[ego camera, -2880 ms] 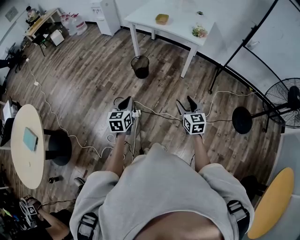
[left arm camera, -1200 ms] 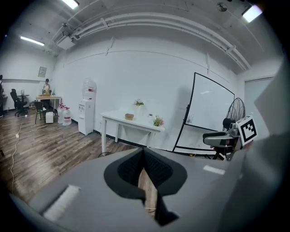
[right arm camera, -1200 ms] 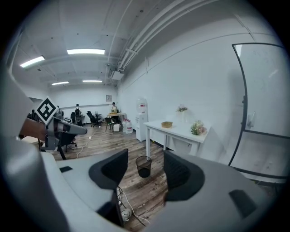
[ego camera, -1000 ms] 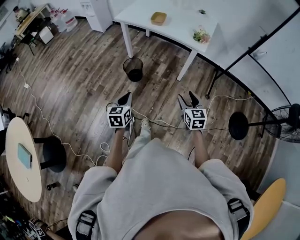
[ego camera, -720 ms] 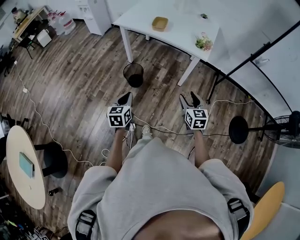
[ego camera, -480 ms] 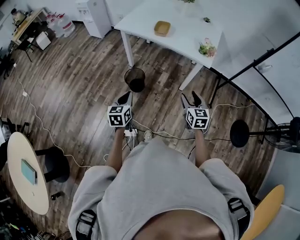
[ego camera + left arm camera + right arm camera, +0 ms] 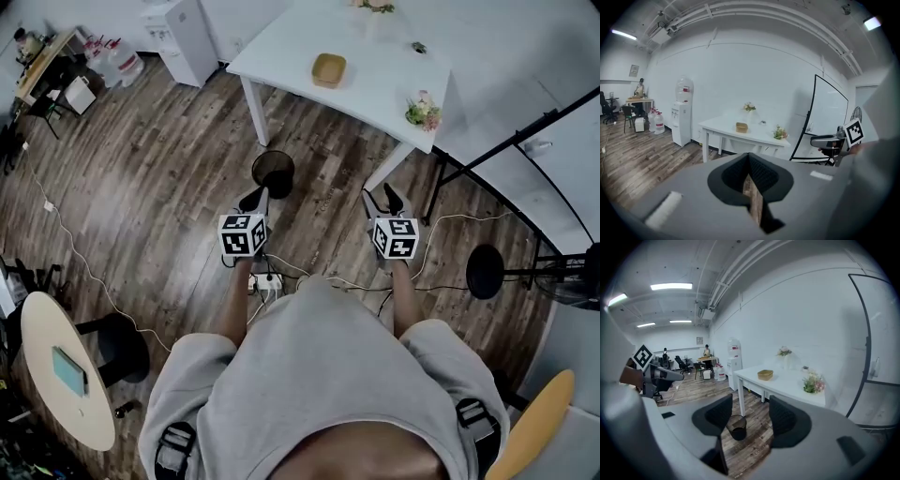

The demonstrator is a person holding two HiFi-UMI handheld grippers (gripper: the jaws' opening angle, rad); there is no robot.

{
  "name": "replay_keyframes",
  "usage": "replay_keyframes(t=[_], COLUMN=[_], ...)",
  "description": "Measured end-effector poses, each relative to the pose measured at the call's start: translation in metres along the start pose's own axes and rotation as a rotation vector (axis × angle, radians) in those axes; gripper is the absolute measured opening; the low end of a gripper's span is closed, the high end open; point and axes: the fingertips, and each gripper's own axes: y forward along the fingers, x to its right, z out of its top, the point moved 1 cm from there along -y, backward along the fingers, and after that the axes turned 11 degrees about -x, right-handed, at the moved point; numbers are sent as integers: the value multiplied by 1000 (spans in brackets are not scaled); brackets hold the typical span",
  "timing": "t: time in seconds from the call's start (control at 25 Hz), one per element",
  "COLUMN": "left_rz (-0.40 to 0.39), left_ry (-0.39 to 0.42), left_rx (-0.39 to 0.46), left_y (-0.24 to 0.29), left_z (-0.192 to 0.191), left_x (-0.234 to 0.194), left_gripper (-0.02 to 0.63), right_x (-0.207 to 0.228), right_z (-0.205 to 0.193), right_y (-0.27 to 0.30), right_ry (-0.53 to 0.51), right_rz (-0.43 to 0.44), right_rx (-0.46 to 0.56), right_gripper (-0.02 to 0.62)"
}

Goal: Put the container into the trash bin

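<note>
A tan shallow container [image 7: 328, 70] sits on the white table [image 7: 375, 56] ahead; it also shows in the left gripper view [image 7: 741, 127] and the right gripper view [image 7: 765, 375]. A black mesh trash bin [image 7: 273, 173] stands on the wood floor by the table's leg, just ahead of my left gripper [image 7: 255, 197], whose jaws are together and hold nothing [image 7: 750, 176]. My right gripper [image 7: 380, 199] is open and empty; the bin [image 7: 737, 426] shows through its gap [image 7: 750, 416].
A flower bunch [image 7: 424, 112] stands on the table's right end. A power strip with cables [image 7: 265, 279] lies on the floor under my hands. A black stand's legs [image 7: 487, 159] and a round base [image 7: 484, 272] are at the right, a water dispenser [image 7: 187, 37] at the back left.
The person has walked toward the table: the table and the trash bin have come closer. Both grippers moved forward with the person, jaws unchanged.
</note>
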Motion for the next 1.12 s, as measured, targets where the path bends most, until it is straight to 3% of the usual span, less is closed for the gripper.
replay_keyframes(t=[0.8, 1.12], left_rz=[-48, -48], left_ry=[28, 31], left_rx=[-22, -32], left_y=[38, 72], left_z=[16, 37], left_x=[-3, -11], left_gripper=[11, 11], right_x=[-2, 19], right_z=[5, 15], right_y=[33, 64], right_ry=[-10, 1], right_rz=[4, 6], right_rx=[-24, -26], right_gripper=[229, 229])
